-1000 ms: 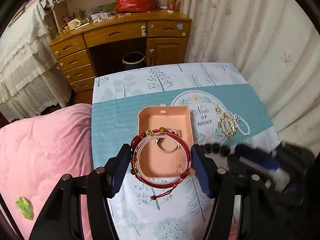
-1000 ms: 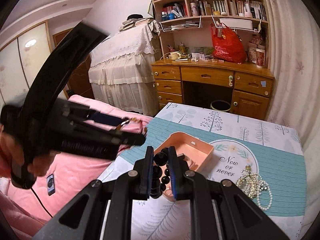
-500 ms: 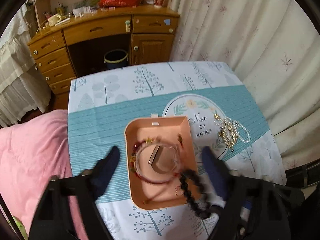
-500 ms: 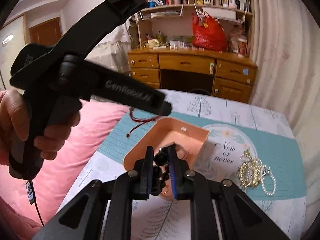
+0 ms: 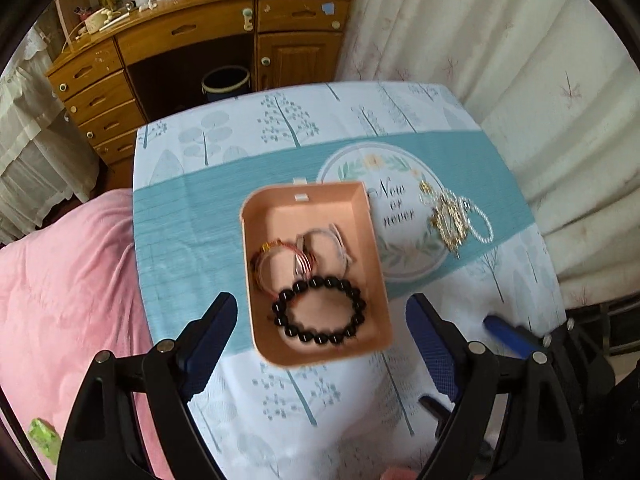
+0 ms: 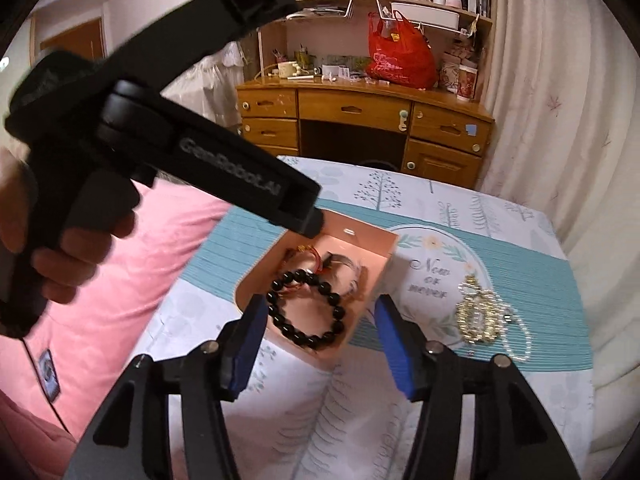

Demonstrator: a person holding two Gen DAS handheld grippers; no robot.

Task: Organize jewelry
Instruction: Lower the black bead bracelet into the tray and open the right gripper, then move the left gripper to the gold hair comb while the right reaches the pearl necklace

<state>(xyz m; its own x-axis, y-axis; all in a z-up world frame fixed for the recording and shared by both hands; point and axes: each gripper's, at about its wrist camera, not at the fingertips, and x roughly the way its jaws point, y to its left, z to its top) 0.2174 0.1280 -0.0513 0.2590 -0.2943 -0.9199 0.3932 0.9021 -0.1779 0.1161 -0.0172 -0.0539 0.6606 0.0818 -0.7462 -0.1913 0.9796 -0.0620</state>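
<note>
A peach tray (image 5: 362, 200) (image 6: 384, 272) sits on the patterned tablecloth. Inside it lie a black bead bracelet (image 5: 319, 310) (image 6: 306, 308), a red cord bracelet (image 5: 276, 264) (image 6: 310, 254) and a pale ring-shaped bracelet (image 5: 330, 248) (image 6: 348, 276). My left gripper (image 5: 320, 332) hangs open above the tray's near end, nothing between its fingers. My right gripper (image 6: 318, 332) is over the tray too, its jaws opening, and the black bracelet lies loose in the tray below them. A gold and pearl pile (image 5: 454, 220) (image 6: 486, 318) lies on the cloth to the right.
A pink quilt (image 5: 60, 280) (image 6: 112, 320) borders the table on the left. Behind the table stand a wooden desk (image 5: 200, 48) (image 6: 360, 120) and a bin (image 5: 226, 82). Curtains (image 5: 500, 60) hang at the right. A hand (image 6: 48, 264) holds the left gripper's body (image 6: 180, 152).
The left gripper opened and dropped the red cord bracelet into the tray. The right gripper, shut on the black bead bracelet before, opened and that bracelet now lies in the tray.
</note>
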